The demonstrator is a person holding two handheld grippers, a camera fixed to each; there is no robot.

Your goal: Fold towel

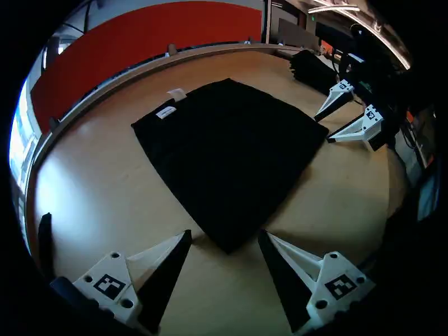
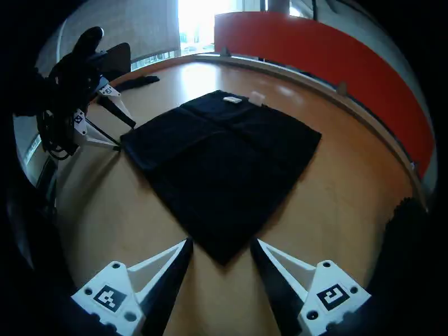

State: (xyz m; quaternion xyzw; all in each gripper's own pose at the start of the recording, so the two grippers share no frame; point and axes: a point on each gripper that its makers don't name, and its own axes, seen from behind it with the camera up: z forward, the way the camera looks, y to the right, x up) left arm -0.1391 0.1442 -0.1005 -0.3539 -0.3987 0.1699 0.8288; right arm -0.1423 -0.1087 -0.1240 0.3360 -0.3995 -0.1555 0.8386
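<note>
Plainly, both pairs of fingers are spread wide and grip nothing. The left gripper [image 1: 225,234] has its tips either side of one corner of the flat black towel [image 1: 229,151], and the right gripper [image 2: 221,242] straddles a neighbouring corner. Under the towel lies a wooden table [image 1: 101,185], with a red panel [image 1: 140,39] beyond it. The right gripper view takes in a bright window [image 2: 196,25].

bare table [image 1: 101,185] around towel [image 1: 229,151], red panel [image 1: 140,45] beyond
</note>
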